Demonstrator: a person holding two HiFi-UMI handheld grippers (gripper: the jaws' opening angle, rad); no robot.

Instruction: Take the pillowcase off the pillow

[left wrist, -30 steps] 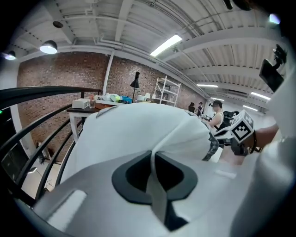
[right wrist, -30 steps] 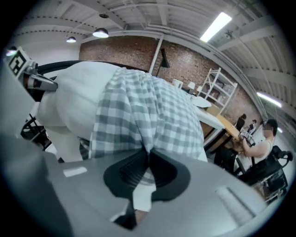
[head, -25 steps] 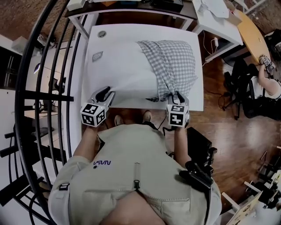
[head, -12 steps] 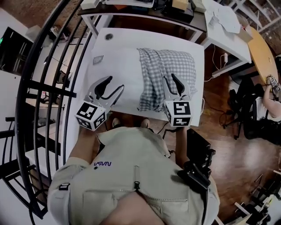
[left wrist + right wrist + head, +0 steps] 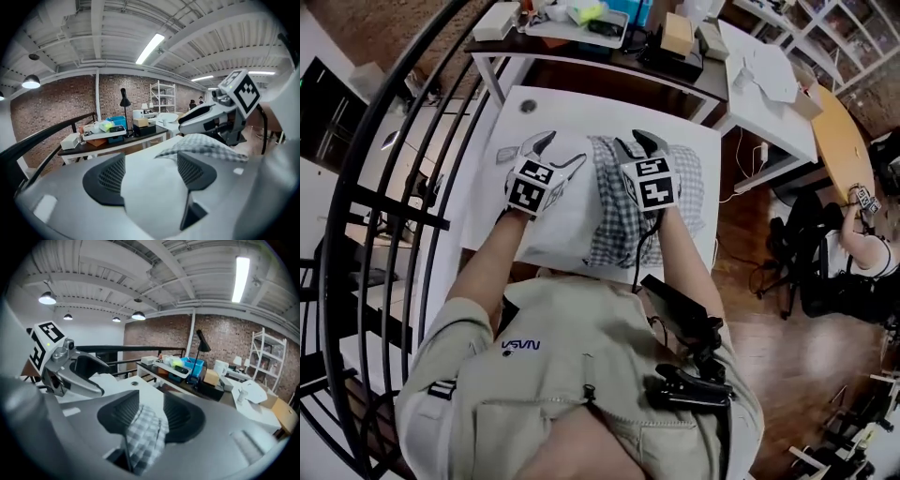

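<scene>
Over the pillow (image 5: 564,232), the pillowcase (image 5: 623,223) is pinched by the right gripper (image 5: 637,143), its jaws just opening slightly, while the pillow is straddled, ungripped, by the left gripper (image 5: 567,148), its jaws just opened wide.

The person wears a beige short-sleeved shirt (image 5: 487,375) with a small dark printed logo (image 5: 521,346) on the chest, a metal zip pull (image 5: 589,392) down the middle and a black tab (image 5: 441,390) on one sleeve. A black clamp-like device (image 5: 689,370) hangs at the waist. The grey moulded left tool (image 5: 558,152) and right tool (image 5: 636,142) each have black ribbed pads (image 5: 108,174) and a cube of black-and-white square markers (image 5: 532,185). A thin black cable (image 5: 637,267) trails from the right one.
</scene>
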